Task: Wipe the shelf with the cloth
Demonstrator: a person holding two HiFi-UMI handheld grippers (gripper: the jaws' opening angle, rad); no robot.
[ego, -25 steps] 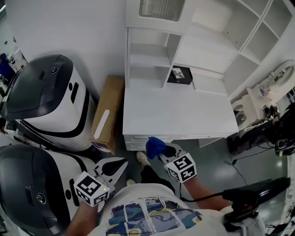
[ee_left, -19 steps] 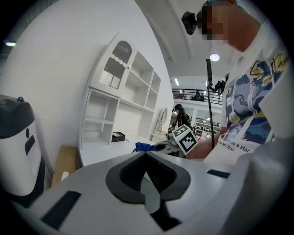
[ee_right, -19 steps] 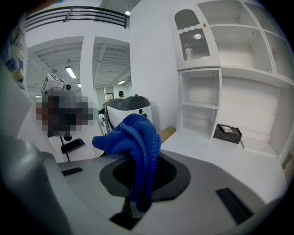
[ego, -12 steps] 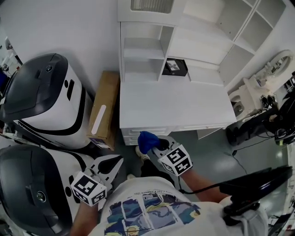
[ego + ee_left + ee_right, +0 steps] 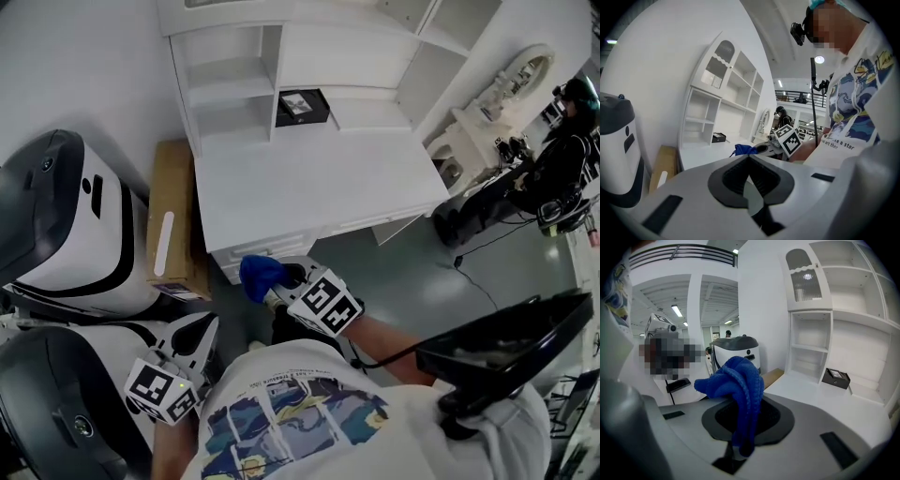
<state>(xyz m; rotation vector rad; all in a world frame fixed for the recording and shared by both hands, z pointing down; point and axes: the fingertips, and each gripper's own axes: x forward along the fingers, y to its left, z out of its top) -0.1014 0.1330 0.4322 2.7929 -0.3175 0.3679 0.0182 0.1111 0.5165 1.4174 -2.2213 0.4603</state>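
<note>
R gripper [image 5: 281, 281] is clamped tight on a bunched blue knit cloth [image 5: 257, 272], wad facing fwd, prob. ready to press. It sits just short of the white desk-and-shelf unit [image 5: 230, 89], not touching. L gripper [image 5: 204, 328] is closed, empty, parked low, out of the way.

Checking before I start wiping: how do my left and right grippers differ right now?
The right gripper is shut on the blue cloth; the left gripper is shut on nothing. The right gripper is by the white desk's front edge; the left gripper hangs back from it, beside a white-and-black machine. Both carry a marker cube.
</note>
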